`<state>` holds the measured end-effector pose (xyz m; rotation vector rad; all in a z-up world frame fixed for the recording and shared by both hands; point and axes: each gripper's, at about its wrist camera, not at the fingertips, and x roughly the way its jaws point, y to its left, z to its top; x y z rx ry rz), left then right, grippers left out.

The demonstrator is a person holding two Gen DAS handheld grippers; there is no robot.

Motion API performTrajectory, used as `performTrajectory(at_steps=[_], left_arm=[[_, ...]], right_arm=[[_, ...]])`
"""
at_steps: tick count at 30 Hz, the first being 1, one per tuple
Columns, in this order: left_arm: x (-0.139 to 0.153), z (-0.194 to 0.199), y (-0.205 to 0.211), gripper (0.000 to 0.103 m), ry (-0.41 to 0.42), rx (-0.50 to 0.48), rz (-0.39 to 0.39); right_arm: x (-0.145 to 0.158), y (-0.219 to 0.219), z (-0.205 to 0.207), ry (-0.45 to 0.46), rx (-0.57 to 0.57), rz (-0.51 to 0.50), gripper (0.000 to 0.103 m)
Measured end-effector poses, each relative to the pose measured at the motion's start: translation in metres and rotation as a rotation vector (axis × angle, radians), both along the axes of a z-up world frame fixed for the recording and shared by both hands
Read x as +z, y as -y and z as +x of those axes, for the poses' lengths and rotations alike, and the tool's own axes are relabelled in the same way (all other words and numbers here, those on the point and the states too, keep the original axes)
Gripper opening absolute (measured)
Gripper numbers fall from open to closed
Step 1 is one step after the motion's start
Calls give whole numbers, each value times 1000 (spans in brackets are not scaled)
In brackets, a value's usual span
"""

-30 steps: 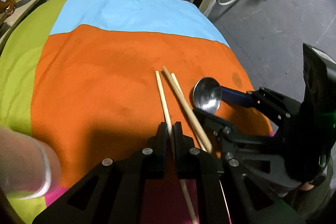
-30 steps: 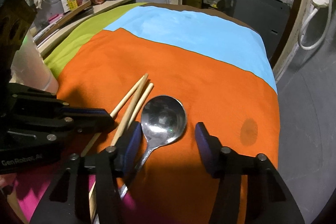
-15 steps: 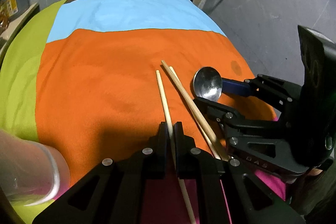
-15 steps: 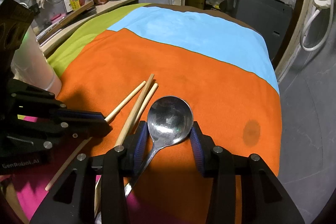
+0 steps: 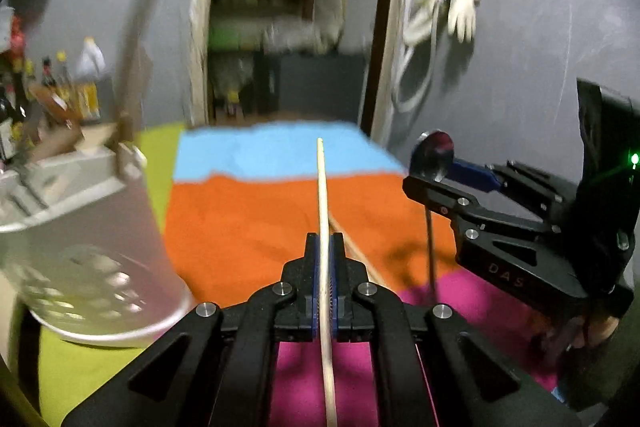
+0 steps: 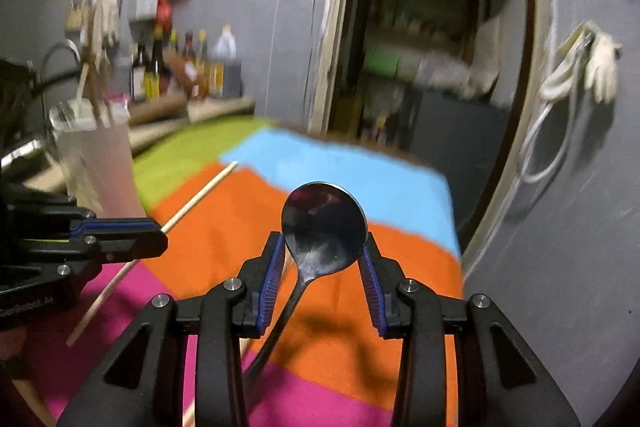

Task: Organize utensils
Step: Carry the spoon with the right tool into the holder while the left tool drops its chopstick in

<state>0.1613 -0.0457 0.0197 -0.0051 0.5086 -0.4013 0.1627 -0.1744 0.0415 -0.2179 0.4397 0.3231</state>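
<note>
My left gripper (image 5: 325, 241) is shut on a wooden chopstick (image 5: 322, 195) and holds it lifted above the cloth; it also shows in the right wrist view (image 6: 196, 201). My right gripper (image 6: 324, 241) is shut on the bowl of a metal spoon (image 6: 324, 227), lifted off the cloth, handle hanging down. The spoon also shows in the left wrist view (image 5: 435, 155). A white perforated utensil holder (image 5: 80, 239) stands at the left, close to my left gripper. Another chopstick (image 5: 354, 251) lies on the cloth.
The table is covered by a cloth (image 5: 248, 223) with orange, blue, green and pink patches. Bottles (image 6: 180, 67) stand on a counter at the back left. A doorway and a grey wall with a hanging glove (image 6: 600, 67) lie behind the table.
Both grippers have lifted off the cloth and tilted up, the left with its chopstick, the right with the spoon, on which it closed a second ago. The utensil holder now shows at the left.
</note>
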Motion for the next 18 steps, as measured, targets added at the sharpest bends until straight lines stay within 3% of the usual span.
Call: performTrajectory(at_steps=[1, 3, 4, 9, 18], left_arm=[[6, -6, -2, 2, 32, 5, -19], [19, -14, -8, 2, 86, 13, -53], [26, -17, -12, 2, 107, 17, -70], [44, -22, -28, 2, 147, 27, -116], [45, -27, -45, 2, 122, 52, -142]], right_arm=[[6, 0, -4, 32, -4, 9, 34], [23, -3, -14, 117, -19, 22, 1], [31, -5, -16, 136, -13, 30, 6], [51, -14, -12, 169, -3, 49, 5], [40, -13, -15, 144, 2, 75, 3]])
